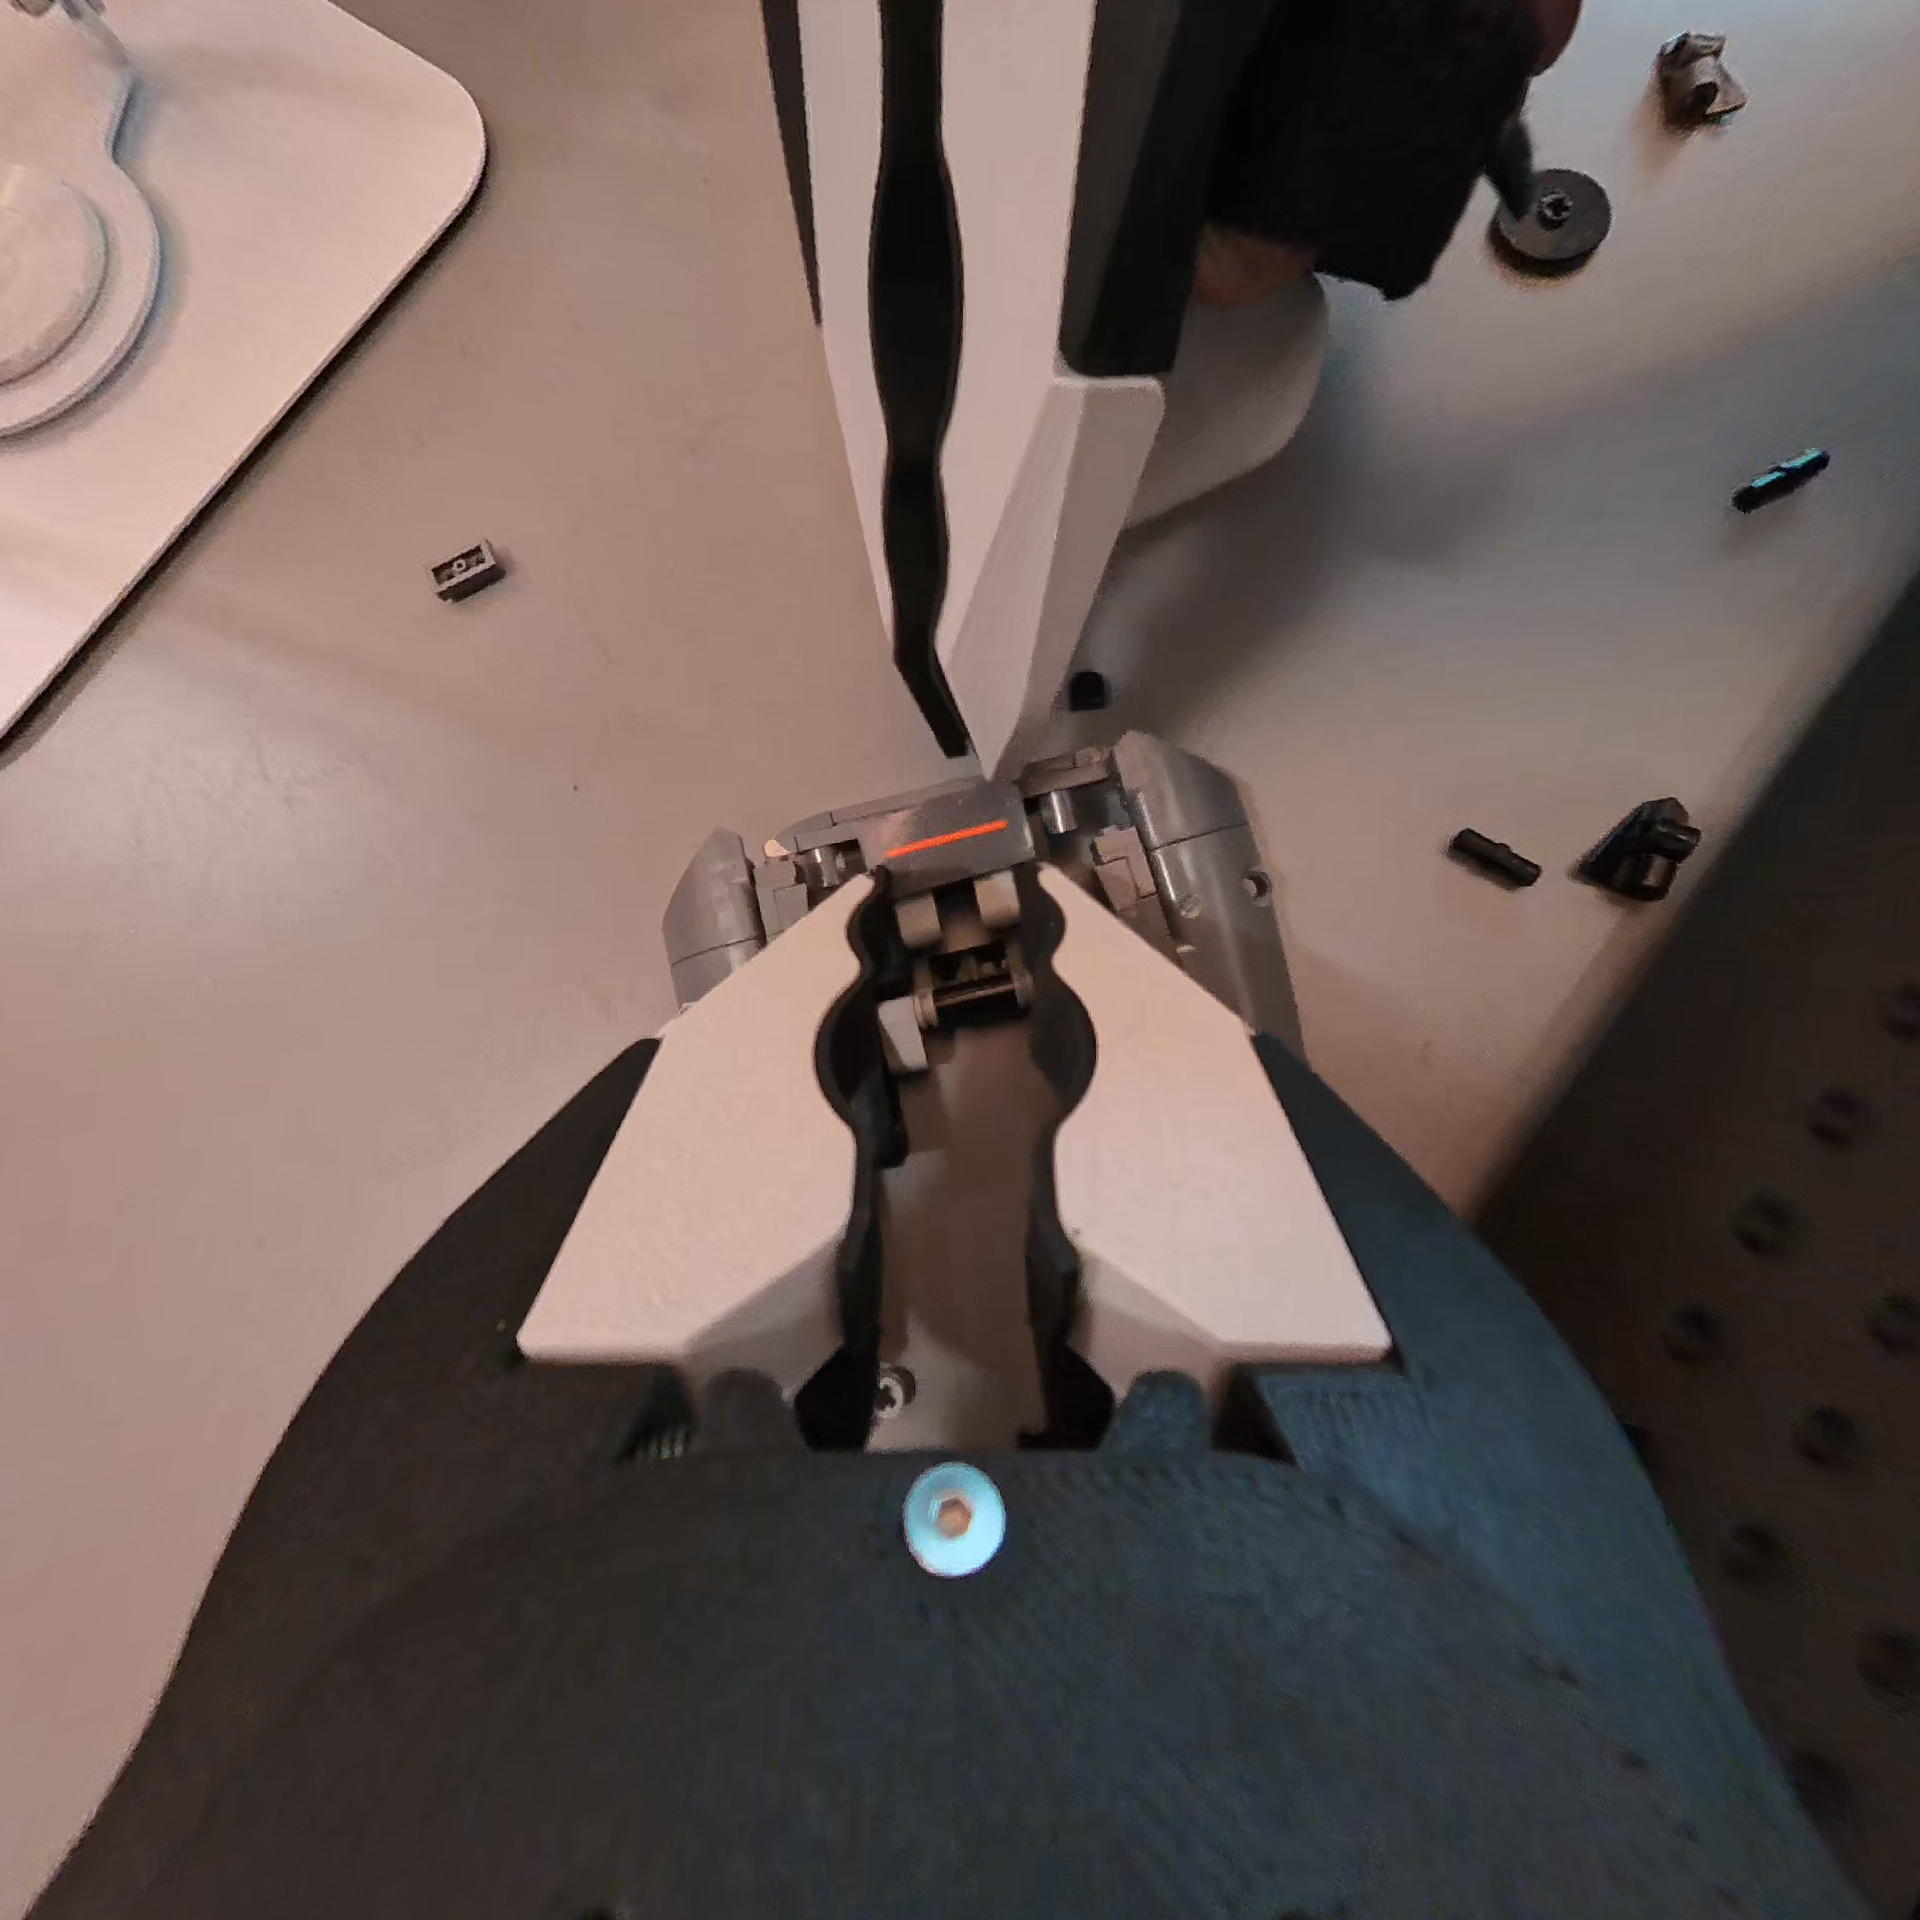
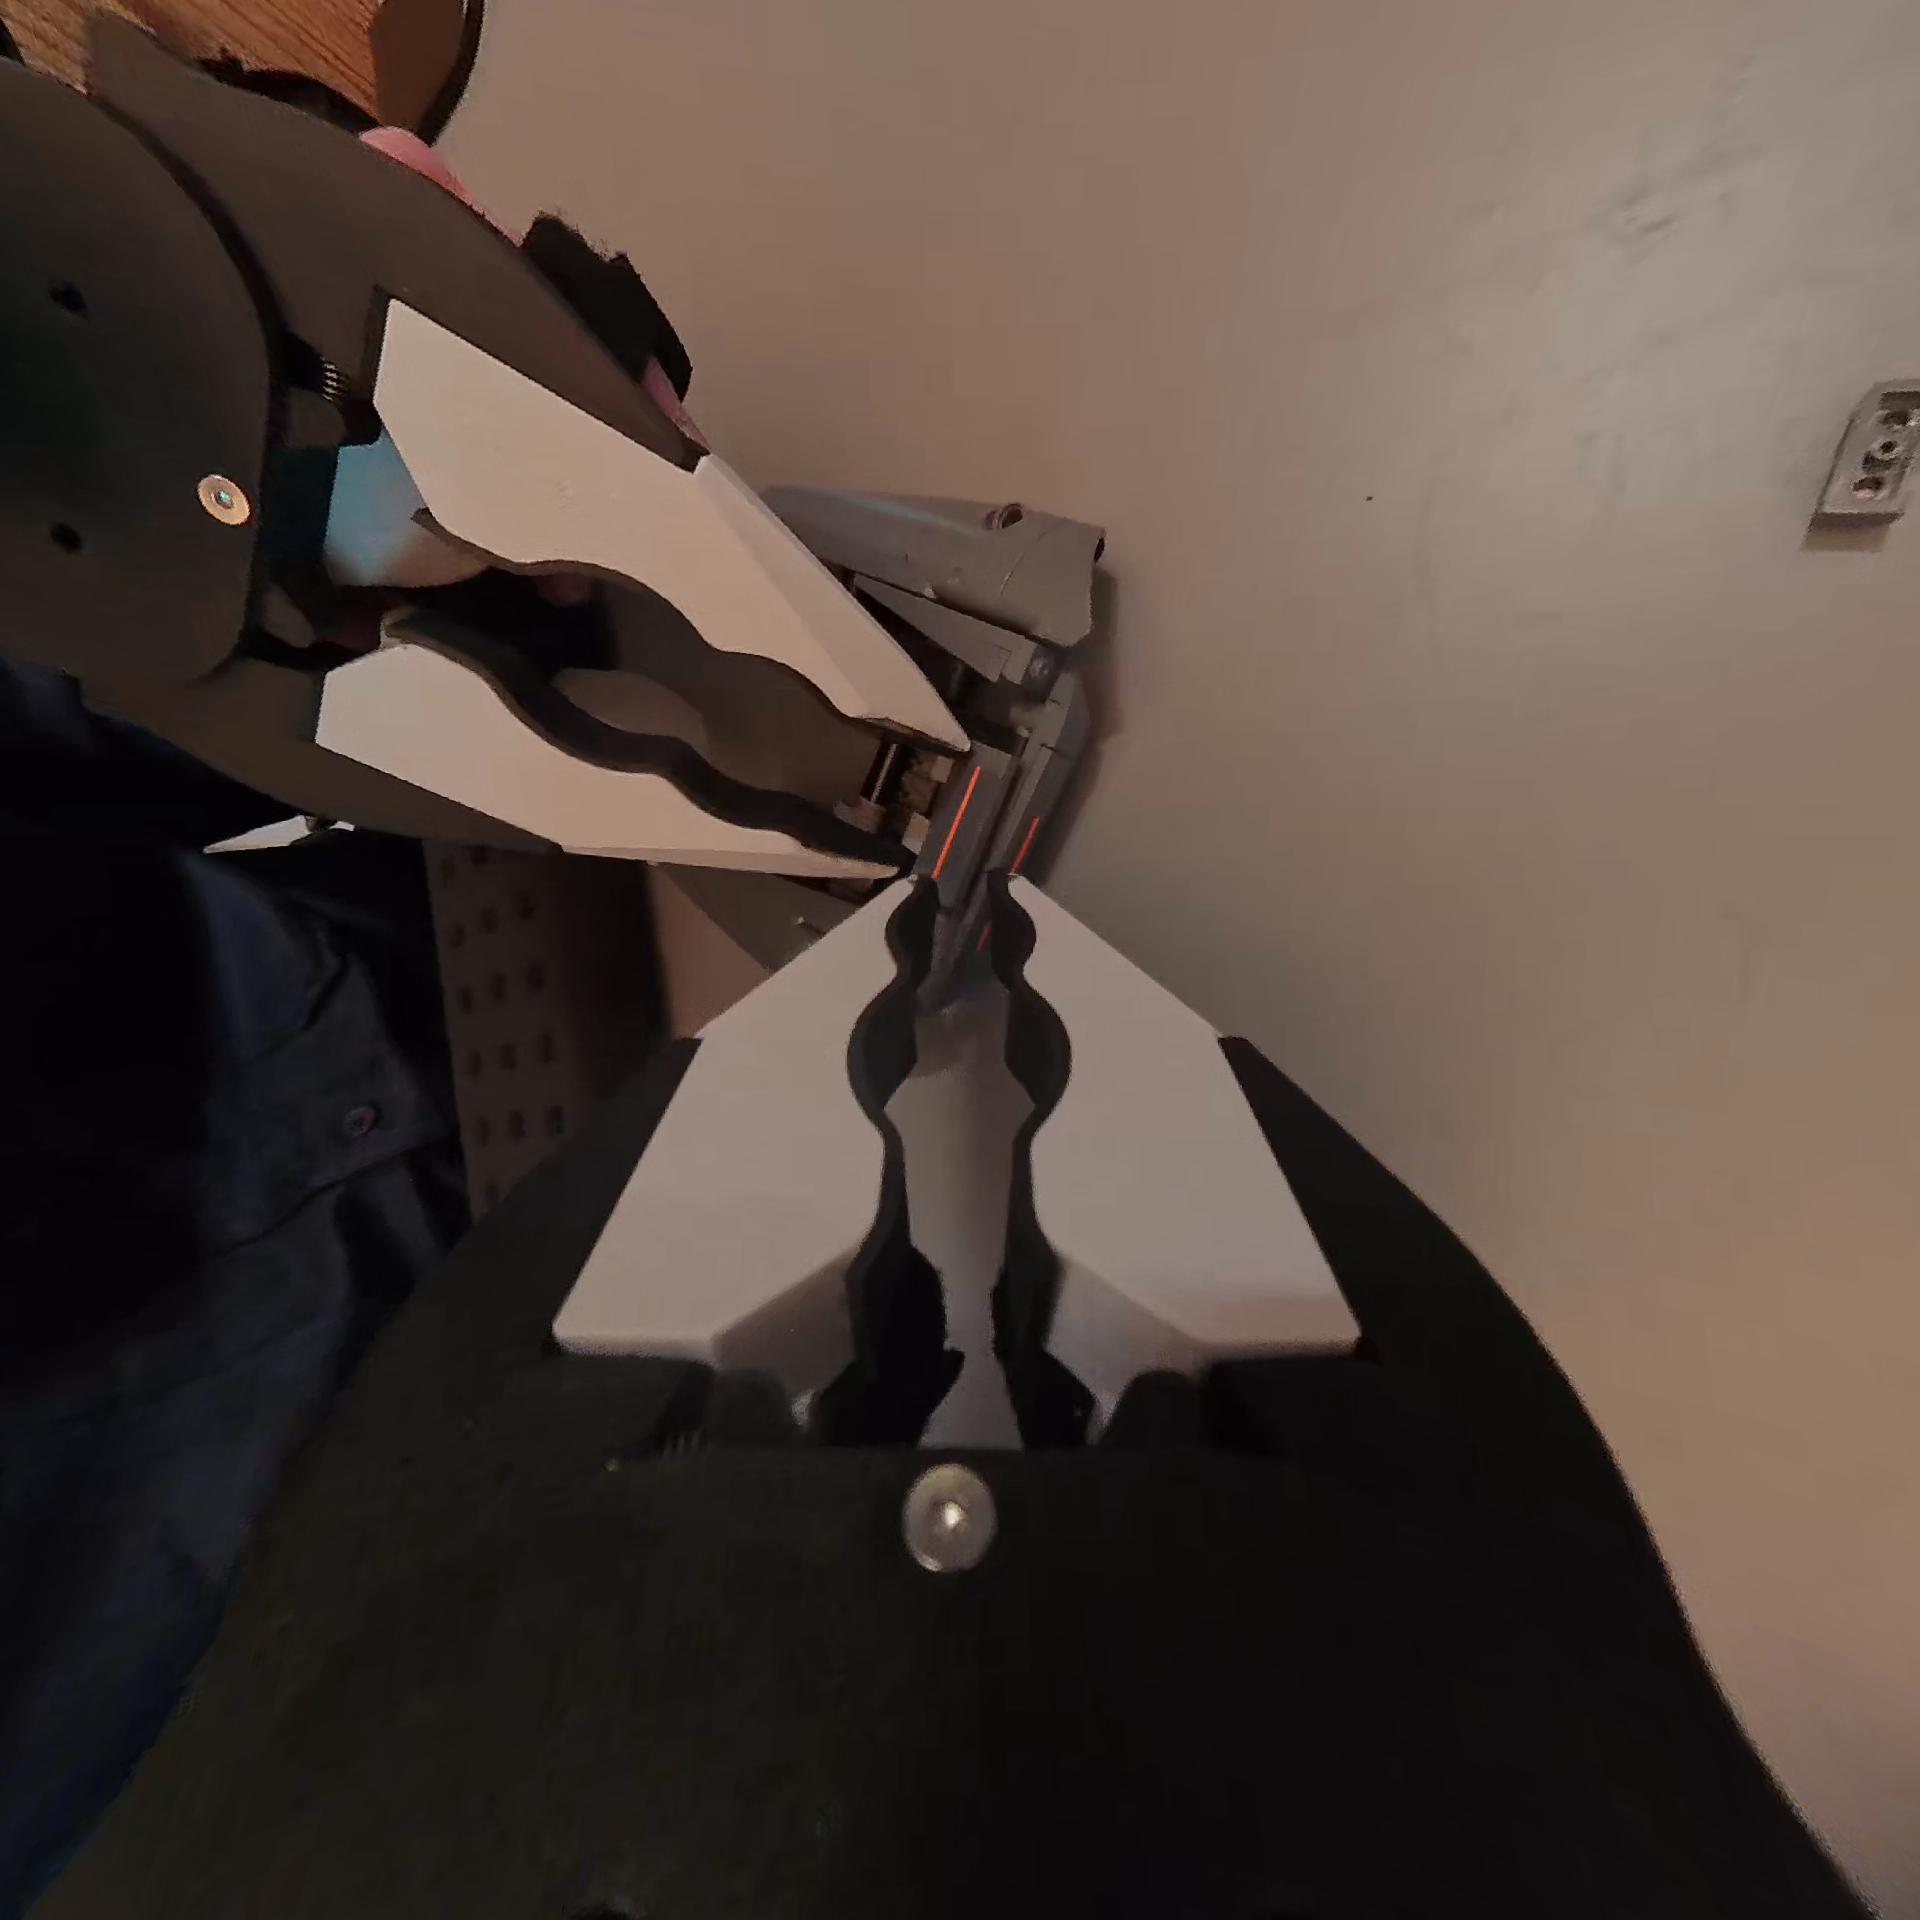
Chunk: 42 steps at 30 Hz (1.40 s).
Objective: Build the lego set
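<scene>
A grey lego model (image 1: 1195, 862) with curved side panels rests on the pale table (image 1: 312, 935). My left gripper (image 1: 956, 883) is shut on the model's middle hinge section. A dark panel with an orange stripe (image 1: 951, 831) sits on top of the model at my fingertips. My right gripper (image 1: 977, 764) comes down from above, with its tips on that panel. In the right wrist view my right gripper (image 2: 958, 883) is shut on the dark orange-striped panel (image 2: 961, 821). The left gripper (image 2: 935, 805) clamps the grey model (image 2: 987, 561) from the left.
Loose pieces lie on the table: a small dark brick (image 1: 470, 569), a black pin (image 1: 1493, 858), a black clip piece (image 1: 1640, 847), a dark bar (image 1: 1780, 478), a black round piece (image 1: 1548, 213) and a grey plate (image 2: 1870, 457). A white tray (image 1: 312, 208) is far left, a perforated dark board (image 1: 1766, 1247) right. Left and right tips are no more than a few centimetres apart.
</scene>
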### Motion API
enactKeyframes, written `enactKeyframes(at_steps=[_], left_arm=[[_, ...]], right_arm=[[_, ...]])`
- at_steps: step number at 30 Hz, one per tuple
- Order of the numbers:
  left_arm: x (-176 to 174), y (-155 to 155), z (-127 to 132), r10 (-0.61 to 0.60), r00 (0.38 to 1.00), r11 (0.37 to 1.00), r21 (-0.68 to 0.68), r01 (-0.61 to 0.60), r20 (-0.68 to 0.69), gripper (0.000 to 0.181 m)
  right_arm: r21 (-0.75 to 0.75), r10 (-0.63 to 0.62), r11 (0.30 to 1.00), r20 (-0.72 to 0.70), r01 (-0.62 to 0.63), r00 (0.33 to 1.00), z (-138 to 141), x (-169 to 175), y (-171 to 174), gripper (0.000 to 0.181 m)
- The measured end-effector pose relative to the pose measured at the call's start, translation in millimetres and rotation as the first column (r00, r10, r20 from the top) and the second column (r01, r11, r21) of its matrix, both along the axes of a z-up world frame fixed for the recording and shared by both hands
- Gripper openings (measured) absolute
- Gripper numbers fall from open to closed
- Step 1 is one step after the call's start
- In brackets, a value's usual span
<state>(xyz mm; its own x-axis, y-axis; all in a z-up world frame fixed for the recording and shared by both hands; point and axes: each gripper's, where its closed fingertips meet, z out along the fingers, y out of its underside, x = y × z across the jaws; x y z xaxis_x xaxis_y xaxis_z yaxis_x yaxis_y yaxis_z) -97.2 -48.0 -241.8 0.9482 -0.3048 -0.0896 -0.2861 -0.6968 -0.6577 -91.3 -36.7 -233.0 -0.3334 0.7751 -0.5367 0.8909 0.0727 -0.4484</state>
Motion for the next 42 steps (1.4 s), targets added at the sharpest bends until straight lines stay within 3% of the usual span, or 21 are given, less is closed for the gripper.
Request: enactKeyframes(at_steps=[28, 42], left_arm=[[-6, -2, -2, 0.03, 1.0, 0.999, -0.017, -0.031, -0.007, 0.021], [-10, 0, -4, 0.048, 0.998, 0.998, -0.036, -0.049, -0.041, 0.011]], right_arm=[[0.002, -0.027, 1.0, 0.002, 0.027, 1.0, -9, -7, -4, 0.01], [-0.035, -0.045, 0.998, 0.031, 0.046, 0.999, -13, -5, -5, 0.019]])
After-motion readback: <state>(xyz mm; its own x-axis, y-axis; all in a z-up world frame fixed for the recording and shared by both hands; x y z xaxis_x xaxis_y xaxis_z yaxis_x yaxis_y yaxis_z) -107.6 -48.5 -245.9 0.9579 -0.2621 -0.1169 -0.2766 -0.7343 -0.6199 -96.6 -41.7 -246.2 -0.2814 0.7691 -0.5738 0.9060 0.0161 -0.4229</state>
